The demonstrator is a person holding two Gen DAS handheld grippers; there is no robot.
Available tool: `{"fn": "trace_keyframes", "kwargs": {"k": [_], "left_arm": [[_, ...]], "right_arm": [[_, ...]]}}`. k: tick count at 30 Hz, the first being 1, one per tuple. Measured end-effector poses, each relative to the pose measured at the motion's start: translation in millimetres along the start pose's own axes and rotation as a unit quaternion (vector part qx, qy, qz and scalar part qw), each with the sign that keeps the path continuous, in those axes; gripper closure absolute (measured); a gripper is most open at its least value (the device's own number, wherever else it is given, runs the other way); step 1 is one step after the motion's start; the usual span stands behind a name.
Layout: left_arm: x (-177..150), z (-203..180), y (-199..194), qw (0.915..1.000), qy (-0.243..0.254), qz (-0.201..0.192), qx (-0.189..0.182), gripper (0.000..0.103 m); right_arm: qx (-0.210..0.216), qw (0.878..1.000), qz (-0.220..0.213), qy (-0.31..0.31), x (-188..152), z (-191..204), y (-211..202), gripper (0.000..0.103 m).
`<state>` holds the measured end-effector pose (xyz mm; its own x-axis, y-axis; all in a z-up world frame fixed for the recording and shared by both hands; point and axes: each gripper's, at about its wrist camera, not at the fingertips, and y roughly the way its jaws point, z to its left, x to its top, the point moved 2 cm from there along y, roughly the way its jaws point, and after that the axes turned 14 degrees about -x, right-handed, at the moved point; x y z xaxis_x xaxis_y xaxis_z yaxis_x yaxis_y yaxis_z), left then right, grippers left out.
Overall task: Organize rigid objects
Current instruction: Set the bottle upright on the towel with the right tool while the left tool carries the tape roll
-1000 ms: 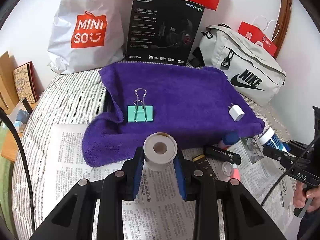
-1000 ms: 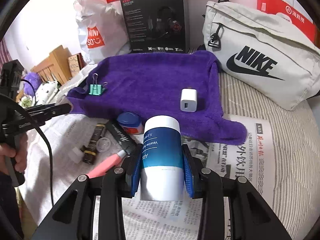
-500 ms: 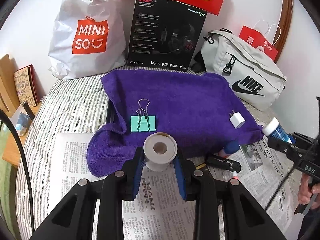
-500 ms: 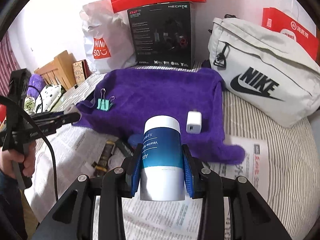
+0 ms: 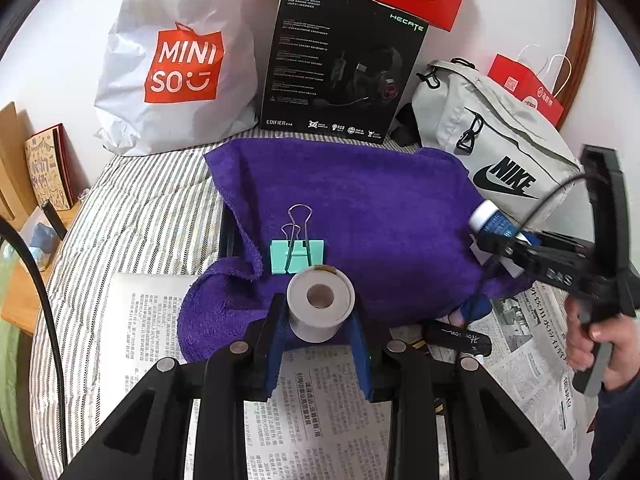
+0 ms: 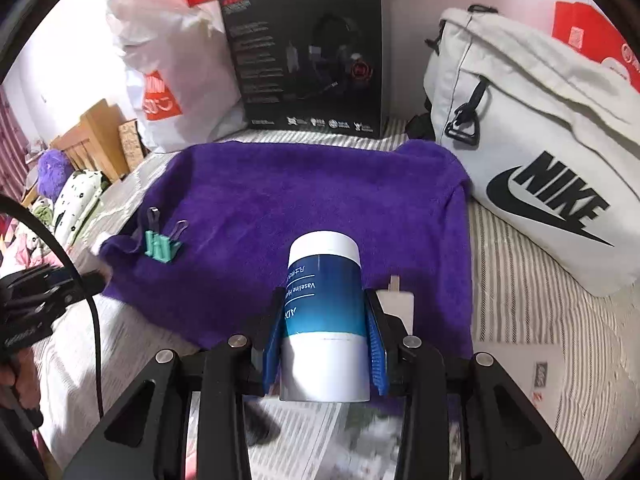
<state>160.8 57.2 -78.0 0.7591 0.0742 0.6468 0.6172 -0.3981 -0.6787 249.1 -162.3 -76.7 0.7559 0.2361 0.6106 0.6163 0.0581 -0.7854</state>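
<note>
Purple towel [image 5: 360, 208]; teal binder clip [image 5: 297, 255]; striped bedsheet [image 5: 152, 216].

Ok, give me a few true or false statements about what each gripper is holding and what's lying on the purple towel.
1. The left gripper is shut on the tape roll. True.
2. The right gripper is empty. False: it is shut on the blue-and-white bottle.
3. The green binder clip lies on the purple towel. True.
4. The white charger plug lies on the newspaper. False: it lies on the towel.
</note>
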Motion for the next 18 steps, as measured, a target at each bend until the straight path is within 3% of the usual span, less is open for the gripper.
{"fn": "trace_keyframes", "kwargs": {"k": [12,18], "left_arm": [[3,10,4,1.0000,-0.007,0.003,-0.002,0.075],[3,10,7,1.0000,-0.006,0.007,-0.003,0.074]], "right_arm": [[-0.020,0.999,0.025,-0.025,10,12,37,0.067],[-0.011,0.999,0.036,-0.027,12,20,46,0.067]]}}
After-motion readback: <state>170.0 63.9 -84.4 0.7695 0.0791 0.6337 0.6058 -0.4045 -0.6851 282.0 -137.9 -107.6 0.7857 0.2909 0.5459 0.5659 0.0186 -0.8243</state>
